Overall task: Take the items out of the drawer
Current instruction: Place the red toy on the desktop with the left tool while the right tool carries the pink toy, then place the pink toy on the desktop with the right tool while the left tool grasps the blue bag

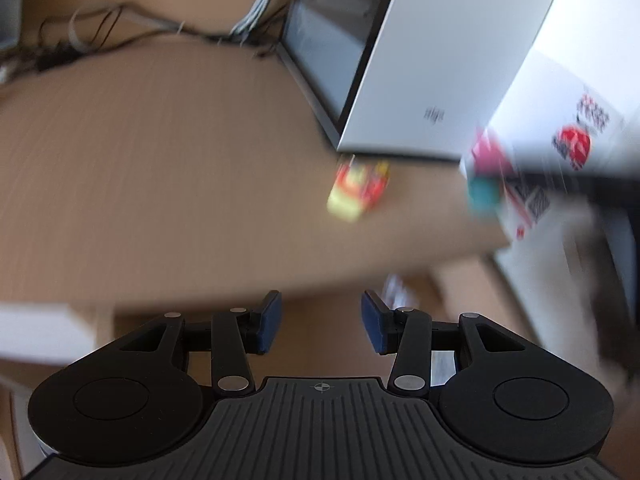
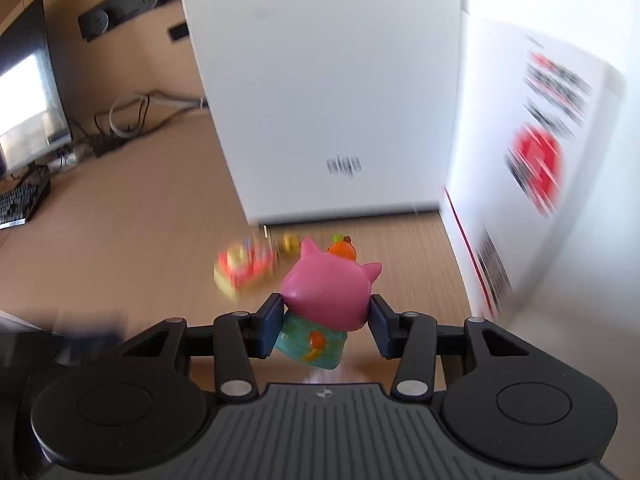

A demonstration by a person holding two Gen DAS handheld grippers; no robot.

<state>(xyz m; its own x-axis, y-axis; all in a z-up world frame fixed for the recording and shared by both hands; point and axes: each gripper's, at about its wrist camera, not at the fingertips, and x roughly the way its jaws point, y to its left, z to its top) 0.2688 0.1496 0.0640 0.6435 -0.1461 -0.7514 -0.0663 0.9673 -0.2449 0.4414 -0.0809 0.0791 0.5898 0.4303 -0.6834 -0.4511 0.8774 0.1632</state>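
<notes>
Pink toy figure sits pinched between the two blue pads of the right gripper. It is one smooth plastic toy with a round pink head, two pointy ears and a teal body with orange marks. It stands tall between the fingers, head pointing away from the gripper and body down near the pads, with its back to the camera. To the left of the fingers, farther out, lies one small red and yellow toy on the wooden table; it is too blurry to tell its shape. Straight ahead of the fingers stands one flat white box. To the right of the fingers is a white box with red print.

The left gripper has its two blue pads spread apart with nothing between them. Ahead of its fingers and a bit right lies the same red and yellow toy.
</notes>
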